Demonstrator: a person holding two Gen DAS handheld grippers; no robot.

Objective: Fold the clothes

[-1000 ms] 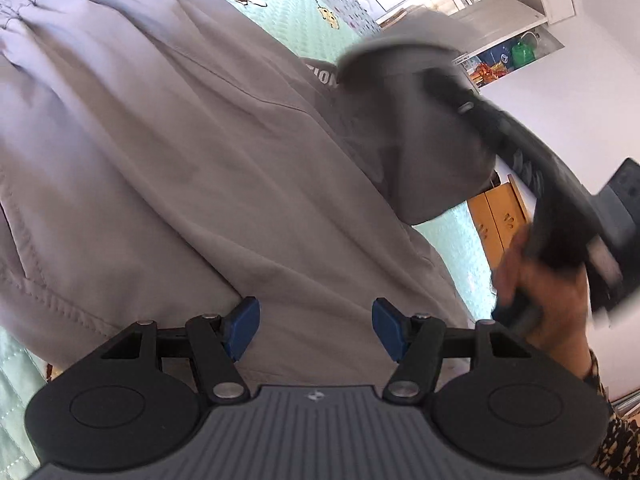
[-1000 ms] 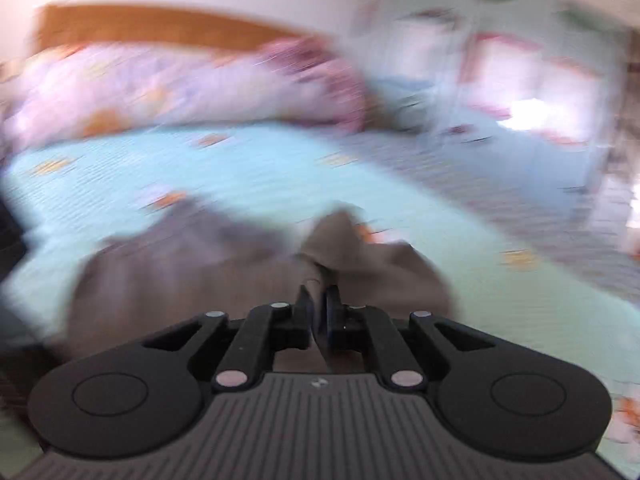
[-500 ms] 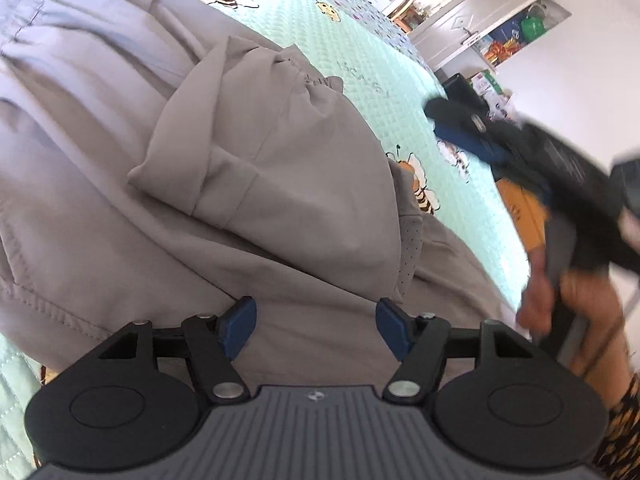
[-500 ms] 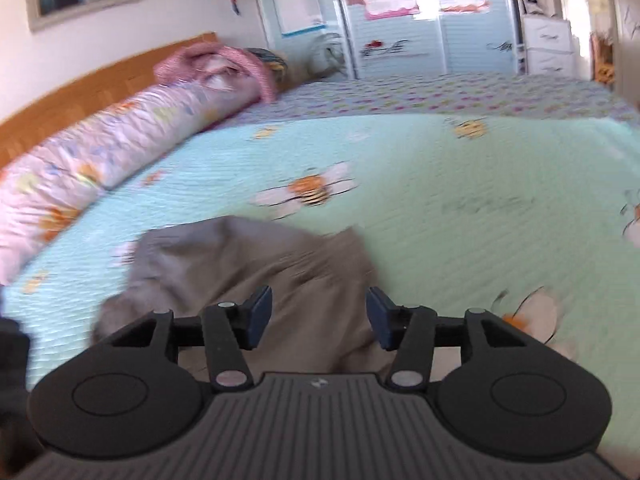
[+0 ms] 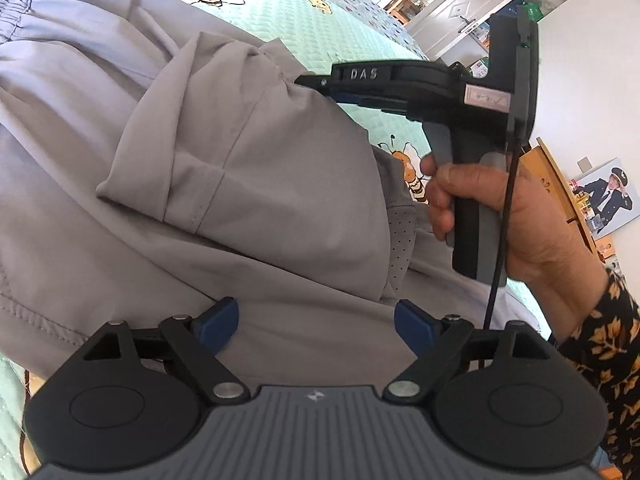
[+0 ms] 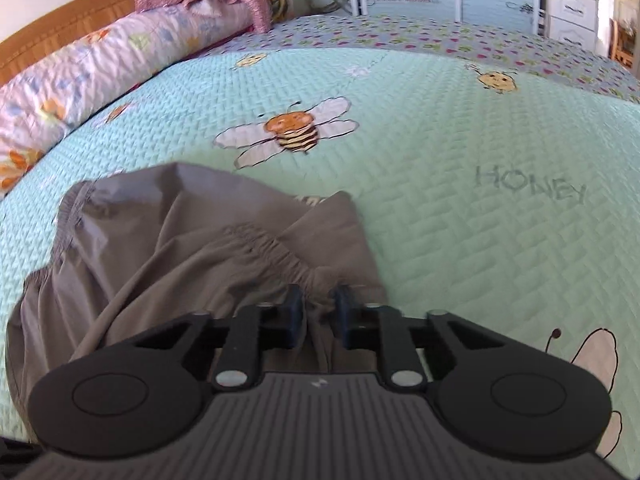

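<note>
Your right gripper (image 6: 318, 312) has its blue pads pinched close on a gathered bunch of elastic hem — the puckered cuff of the grey trousers (image 6: 192, 248) stands up between them. From your left wrist view, that same right gripper (image 5: 316, 82) meets the folded-over leg at its crinkled end, with your right hand (image 5: 496, 216) wrapped round the handle.

Your left gripper (image 5: 316, 320) is spread wide with nothing between its pads; it hovers over the smooth, thin woven cloth of the trousers (image 5: 160, 160), which fills most of that view. One trouser leg lies doubled back over the rest, a stitched hem forming a blunt corner, and a strip of perforated mesh shows along its near edge. The ruched waistband sits at the far left.

The trousers lie on the mint quilted bedspread (image 6: 460, 160), stitched in a basket-weave relief with bee prints and the word HONEY. Beyond and to the right of the cloth the bedspread runs bare toward the far edge; a floral bolster (image 6: 100, 68) lines the headboard side at left.
</note>
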